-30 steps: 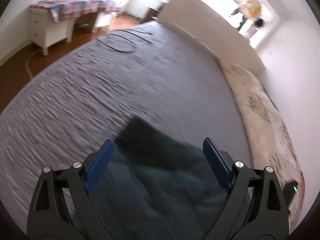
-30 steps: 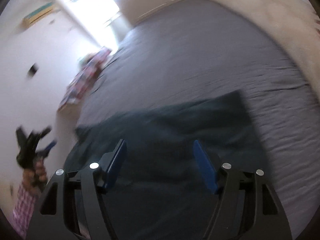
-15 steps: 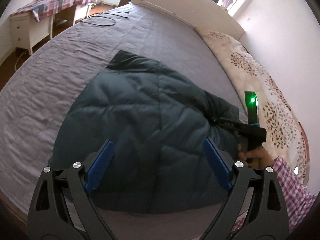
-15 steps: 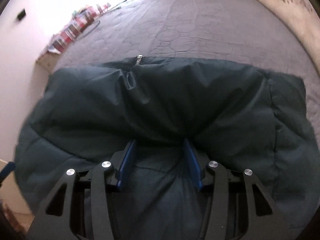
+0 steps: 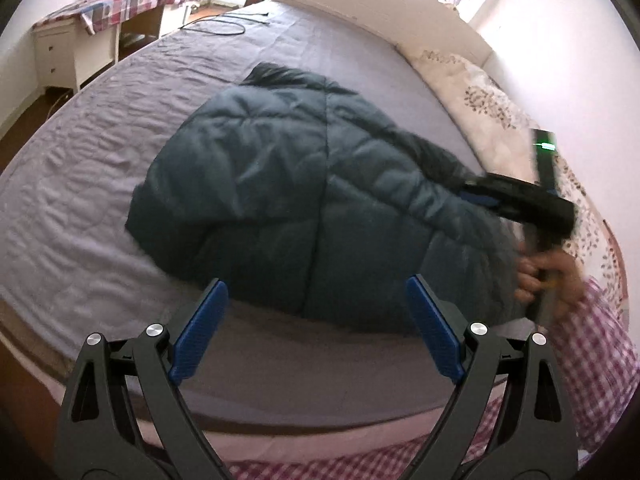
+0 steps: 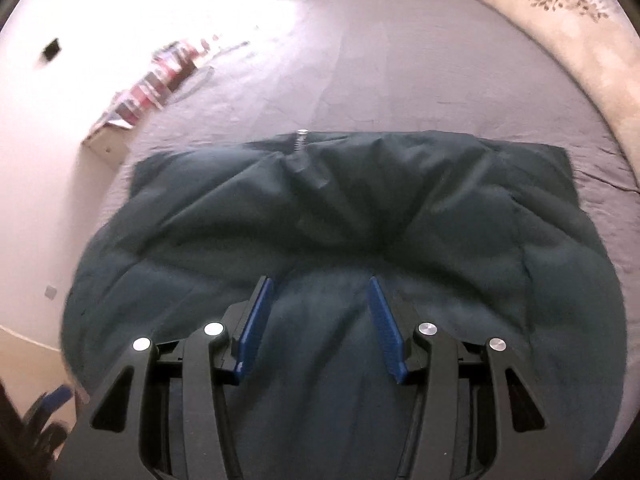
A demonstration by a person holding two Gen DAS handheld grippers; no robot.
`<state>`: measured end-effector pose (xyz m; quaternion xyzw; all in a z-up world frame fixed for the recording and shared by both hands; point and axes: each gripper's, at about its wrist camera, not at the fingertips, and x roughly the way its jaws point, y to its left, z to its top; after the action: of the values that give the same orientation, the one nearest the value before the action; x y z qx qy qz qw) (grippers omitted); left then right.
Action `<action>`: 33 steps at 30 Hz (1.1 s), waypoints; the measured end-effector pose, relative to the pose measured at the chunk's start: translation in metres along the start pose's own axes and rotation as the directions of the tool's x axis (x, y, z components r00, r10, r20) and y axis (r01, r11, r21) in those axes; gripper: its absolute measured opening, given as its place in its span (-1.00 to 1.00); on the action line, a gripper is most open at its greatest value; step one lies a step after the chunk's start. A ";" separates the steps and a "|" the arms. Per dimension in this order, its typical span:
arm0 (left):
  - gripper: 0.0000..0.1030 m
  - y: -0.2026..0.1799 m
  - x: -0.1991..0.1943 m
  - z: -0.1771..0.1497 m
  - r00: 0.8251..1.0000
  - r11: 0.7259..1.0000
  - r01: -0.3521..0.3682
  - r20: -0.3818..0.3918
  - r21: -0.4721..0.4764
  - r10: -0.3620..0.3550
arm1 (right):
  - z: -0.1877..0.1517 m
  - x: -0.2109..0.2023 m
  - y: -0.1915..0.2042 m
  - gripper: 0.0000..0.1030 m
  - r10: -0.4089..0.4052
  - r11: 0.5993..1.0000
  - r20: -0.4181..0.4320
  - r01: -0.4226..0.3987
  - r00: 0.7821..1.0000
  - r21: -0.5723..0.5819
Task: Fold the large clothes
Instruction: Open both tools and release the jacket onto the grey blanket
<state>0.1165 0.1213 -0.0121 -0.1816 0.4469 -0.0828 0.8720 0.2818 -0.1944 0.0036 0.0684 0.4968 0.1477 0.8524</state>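
Right gripper point(image 6: 316, 320) has closed on the jacket point(image 5: 304, 208); left gripper point(image 5: 316, 328) gapes.

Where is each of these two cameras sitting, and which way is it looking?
Left wrist view: sits on the left claw, open, looking down across the grey bed at the dark teal puffer jacket; the person's right hand and checked sleeve show.
Right wrist view: sits on the right claw, looking down at the jacket bunched between its pads; the left claw peeks in at the lower left.
Shared: jacket, bed, floral quilt.
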 end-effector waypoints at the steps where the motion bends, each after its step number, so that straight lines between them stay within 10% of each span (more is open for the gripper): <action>1: 0.74 0.002 -0.002 -0.002 1.000 1.000 -0.012 0.005 0.005 0.012 | -0.008 -0.009 0.003 -0.01 0.008 1.000 0.009 -0.008 1.000 -0.009; 8: 0.76 0.052 -0.014 0.009 0.995 0.990 -0.091 0.036 -0.110 0.096 | -0.111 -0.096 -0.070 0.31 -0.097 0.981 0.066 0.084 0.993 0.175; 14: 0.77 0.092 0.011 0.019 0.999 0.944 -0.033 -0.003 -0.329 0.034 | -0.168 -0.122 -0.167 0.49 -0.060 0.851 0.012 0.044 0.998 0.523; 26: 0.86 0.084 0.067 0.024 0.995 0.891 0.034 -0.071 -0.453 -0.074 | -0.130 -0.057 -0.199 0.55 0.142 0.697 0.093 -0.166 0.985 0.698; 29: 0.87 0.083 0.076 0.029 0.993 0.871 0.054 -0.064 -0.488 -0.097 | -0.122 -0.050 -0.203 0.22 0.143 0.697 0.100 -0.172 0.985 0.696; 33: -0.02 0.075 0.066 0.031 0.994 0.875 0.105 0.013 -0.472 -0.112 | -0.122 -0.057 -0.204 -0.30 0.154 0.704 0.123 -0.196 0.980 0.683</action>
<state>0.1790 0.1779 -0.0749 -0.4124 0.4490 -0.0218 0.7924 0.1867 -0.4094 -0.0635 0.4324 0.4828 0.0301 0.7609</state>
